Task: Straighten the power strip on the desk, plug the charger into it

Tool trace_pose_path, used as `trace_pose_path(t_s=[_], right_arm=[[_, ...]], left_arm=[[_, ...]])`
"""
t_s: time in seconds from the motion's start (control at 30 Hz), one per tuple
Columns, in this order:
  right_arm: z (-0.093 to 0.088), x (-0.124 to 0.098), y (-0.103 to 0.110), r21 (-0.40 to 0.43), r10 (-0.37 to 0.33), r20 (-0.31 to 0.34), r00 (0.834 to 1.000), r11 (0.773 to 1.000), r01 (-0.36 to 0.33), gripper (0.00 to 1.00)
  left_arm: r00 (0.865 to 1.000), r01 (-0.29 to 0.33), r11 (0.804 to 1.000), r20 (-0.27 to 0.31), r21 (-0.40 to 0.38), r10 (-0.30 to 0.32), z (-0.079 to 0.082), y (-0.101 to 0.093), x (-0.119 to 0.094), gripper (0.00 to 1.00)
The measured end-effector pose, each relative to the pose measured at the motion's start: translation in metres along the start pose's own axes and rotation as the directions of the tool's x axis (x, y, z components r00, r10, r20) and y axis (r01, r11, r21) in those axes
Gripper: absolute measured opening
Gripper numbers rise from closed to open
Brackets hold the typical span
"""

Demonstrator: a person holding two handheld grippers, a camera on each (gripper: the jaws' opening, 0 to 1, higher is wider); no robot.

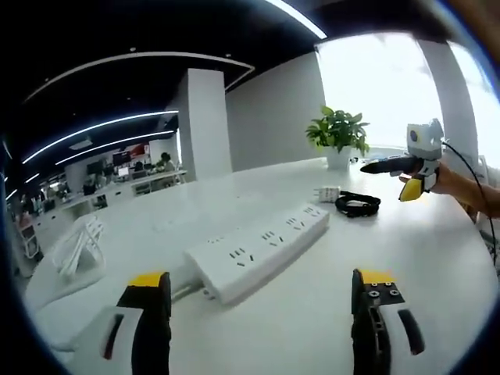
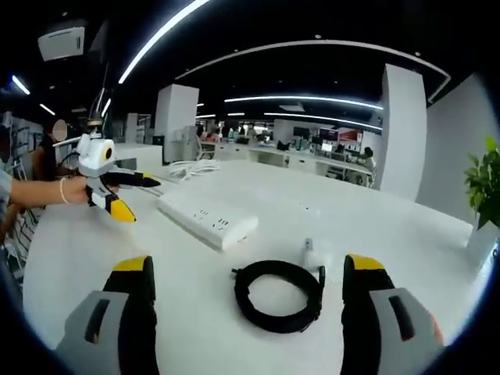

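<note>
A white power strip (image 1: 262, 246) lies slantwise on the white desk (image 1: 437, 258), just beyond my left gripper (image 1: 262, 283), which is open with nothing between its fingers. Behind the strip sit a small white charger (image 1: 328, 193) and its coiled black cable (image 1: 358, 204). My right gripper (image 1: 406, 170) hovers above the desk at the right in a hand, open. In the right gripper view the cable coil (image 2: 277, 322) and charger (image 2: 310, 251) lie close ahead of the open right gripper (image 2: 246, 266). The power strip (image 2: 207, 219) is farther left, with the left gripper (image 2: 117, 191) beside it.
A potted plant (image 1: 337, 133) stands at the far end of the desk. A loose bundle of white cord (image 1: 78, 246) lies at the left side. Bare desk stretches between the strip and the near edge. Office desks and a pillar (image 1: 205, 121) stand in the background.
</note>
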State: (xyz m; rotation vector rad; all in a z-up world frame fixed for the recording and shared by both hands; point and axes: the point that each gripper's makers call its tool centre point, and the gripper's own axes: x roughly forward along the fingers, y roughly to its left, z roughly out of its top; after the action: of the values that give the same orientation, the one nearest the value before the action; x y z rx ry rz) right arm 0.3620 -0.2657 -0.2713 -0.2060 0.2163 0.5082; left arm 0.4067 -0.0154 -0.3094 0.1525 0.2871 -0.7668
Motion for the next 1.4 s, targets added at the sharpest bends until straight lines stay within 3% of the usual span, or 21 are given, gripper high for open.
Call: trace_pose_path(t_s=[0.4,0.77,1.4], right_arm=[[-0.003,0.002,0.003,0.019,0.019,-0.003,1.000,1.000,-0.018,0.90],[-0.004,0.004,0.004,0.016,0.031,-0.008,0.999,0.999,-0.031,0.70],[-0.018,0.011,0.008,-0.019,0.053,-0.106,0.993,0.998,-0.055,0.64]], left_arm=[[1.000,-0.005,1.000,-0.004,0.008,0.006,-0.002,0.001,-0.002,0.97],[1.000,-0.006,1.000,-0.004,0.010,0.006,-0.003,0.002,-0.003,0.96],[1.000,-0.004,1.000,-0.002,0.001,0.004,-0.006,0.000,-0.002,0.96]])
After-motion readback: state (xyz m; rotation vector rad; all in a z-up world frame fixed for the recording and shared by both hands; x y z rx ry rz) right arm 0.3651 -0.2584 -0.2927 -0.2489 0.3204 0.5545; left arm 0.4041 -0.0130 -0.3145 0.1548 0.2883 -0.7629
